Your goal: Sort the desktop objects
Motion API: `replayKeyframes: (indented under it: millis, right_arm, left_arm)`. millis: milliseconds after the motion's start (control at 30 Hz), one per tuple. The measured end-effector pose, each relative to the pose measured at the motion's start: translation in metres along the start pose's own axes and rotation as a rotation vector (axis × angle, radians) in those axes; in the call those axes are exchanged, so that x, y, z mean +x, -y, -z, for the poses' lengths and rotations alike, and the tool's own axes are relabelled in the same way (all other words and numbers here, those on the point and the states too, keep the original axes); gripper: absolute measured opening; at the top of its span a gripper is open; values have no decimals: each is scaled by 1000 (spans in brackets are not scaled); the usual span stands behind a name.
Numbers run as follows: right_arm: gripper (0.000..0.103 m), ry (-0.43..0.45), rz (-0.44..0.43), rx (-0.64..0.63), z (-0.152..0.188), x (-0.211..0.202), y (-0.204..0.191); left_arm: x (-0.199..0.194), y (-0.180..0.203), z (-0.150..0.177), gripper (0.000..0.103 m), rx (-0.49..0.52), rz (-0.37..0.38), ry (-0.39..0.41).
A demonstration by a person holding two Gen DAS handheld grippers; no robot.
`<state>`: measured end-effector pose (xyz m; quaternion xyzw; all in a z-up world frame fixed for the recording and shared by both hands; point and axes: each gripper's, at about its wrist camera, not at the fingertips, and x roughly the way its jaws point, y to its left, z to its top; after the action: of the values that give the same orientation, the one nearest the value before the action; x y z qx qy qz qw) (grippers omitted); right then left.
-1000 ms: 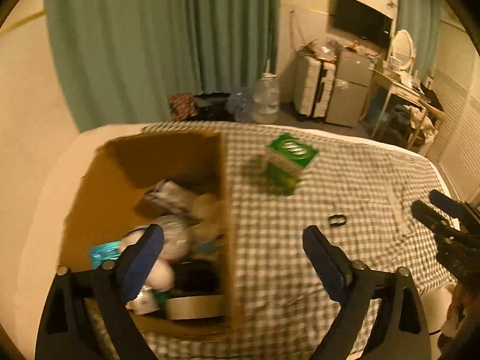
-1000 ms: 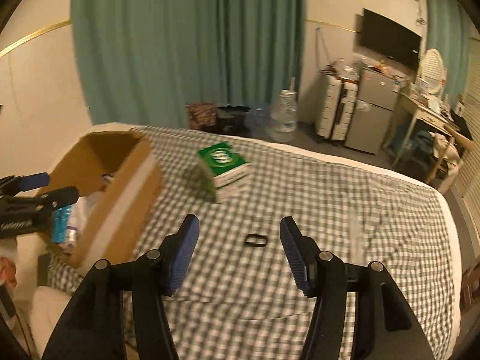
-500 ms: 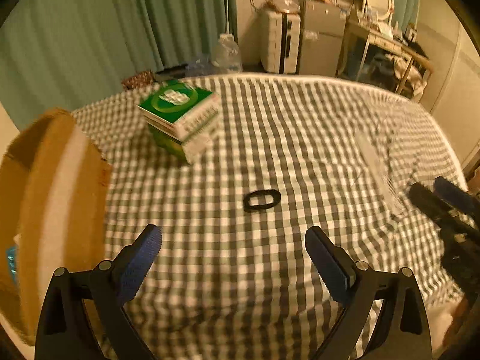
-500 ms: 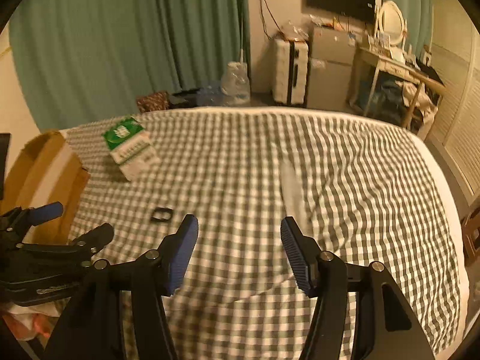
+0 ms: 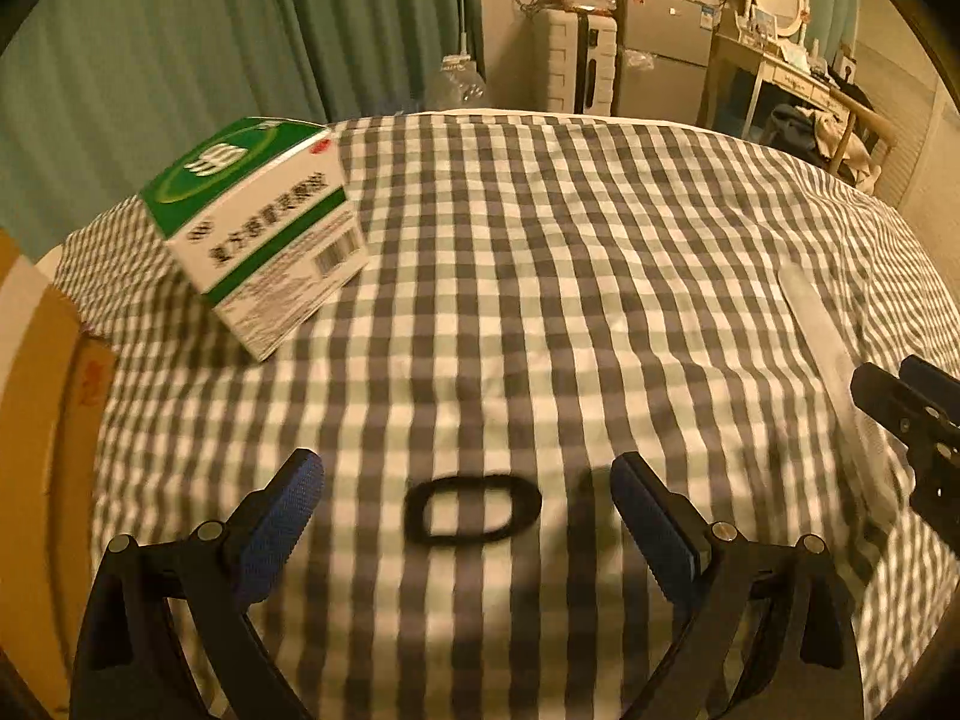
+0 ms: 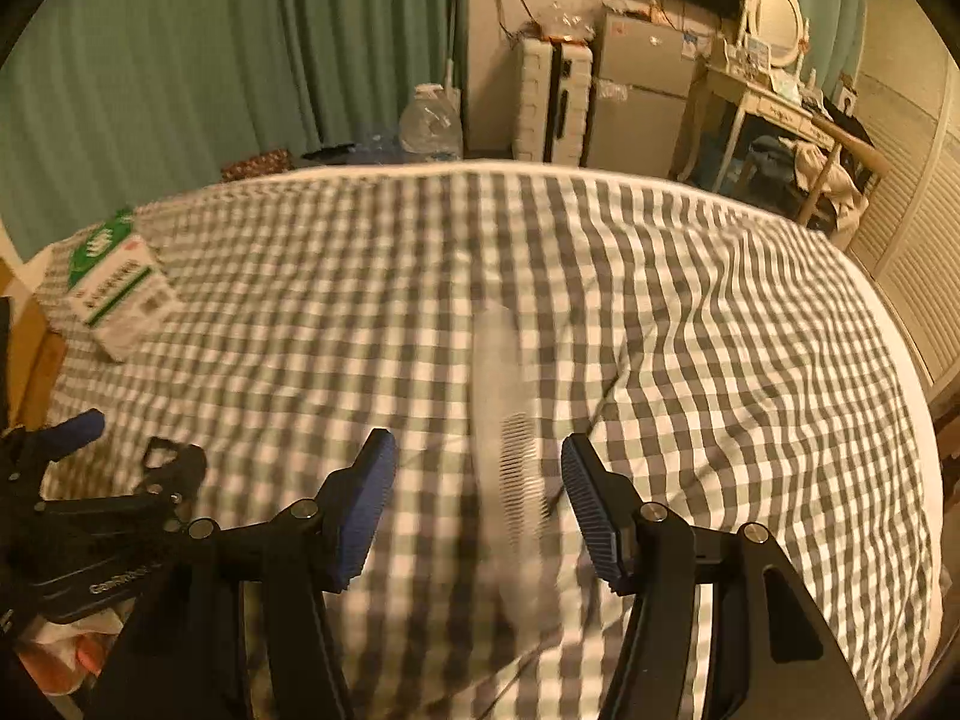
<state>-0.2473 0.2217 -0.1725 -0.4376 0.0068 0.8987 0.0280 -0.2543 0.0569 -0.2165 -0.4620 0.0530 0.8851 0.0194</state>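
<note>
Left gripper (image 5: 468, 516) hovers low with jaws spread wide either side of a small black ring (image 5: 472, 508) lying flat on the checked bedspread (image 5: 570, 276), an alignment suited to closing on it. Right gripper (image 6: 477, 498), jaws likewise released and empty, straddles a clear plastic comb (image 6: 510, 456) lying lengthwise between its fingers, probably its own target. A green-and-white box (image 5: 264, 228) sits well apart, toward the far left, near the cardboard box (image 5: 36, 450) at the bed's left edge, the likely sorting destination. The surface is a soft, wrinkled bed, not a bench. Beyond it: green curtains (image 6: 240, 60), water jug (image 6: 432, 120), suitcase (image 6: 552, 102), small fridge (image 6: 642, 114), dressing table (image 6: 774, 96).
</note>
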Motion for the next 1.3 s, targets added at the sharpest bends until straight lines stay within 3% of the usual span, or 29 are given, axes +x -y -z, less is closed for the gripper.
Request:
replayKeyframes:
  millis: [167,433,567,633,667,700,767,833,1067,1100,1133,1300]
  right_arm:
    - [57,-61,-4,39,0,28,16]
    - [56,-82,2,11,1,34,12]
    - [54,-111,1,24,5,40,10]
    - [52,-119,-9,31,8,42,13]
    - [52,-123,-13,31,8,42,14]
    - [48,-124,-13,30,8,42,13]
    - [31,-128,-16,20,9,42,14]
    - [24,-125,-7,11,9,41,15]
    - [21,-89,10,6,11,19,3]
    - [9,-79,6,8,12,13,2]
    - [4,-74,-1,12,11,9,1]
    - [3,-78,-23,-21,22,-2,-16]
  left_arm:
    - [14,-10,7,99,-57,54,-6]
    - [8,-19,14,93,-29,77,-17]
    - [-2,-25,20,69,26,85,14]
    - [-7,-21,23,53,63,98,28]
    - [-12,-20,25,39,72,104,29]
    - [-16,-18,27,22,90,105,33]
    - [-21,-14,31,9,119,87,28]
    - [-26,-11,33,8,134,65,19]
    - [-41,-12,32,7,91,46,6]
    - [-43,-11,29,7,89,46,6]
    - [-48,-12,29,7,81,49,7]
    - [-61,-13,17,7,71,52,29]
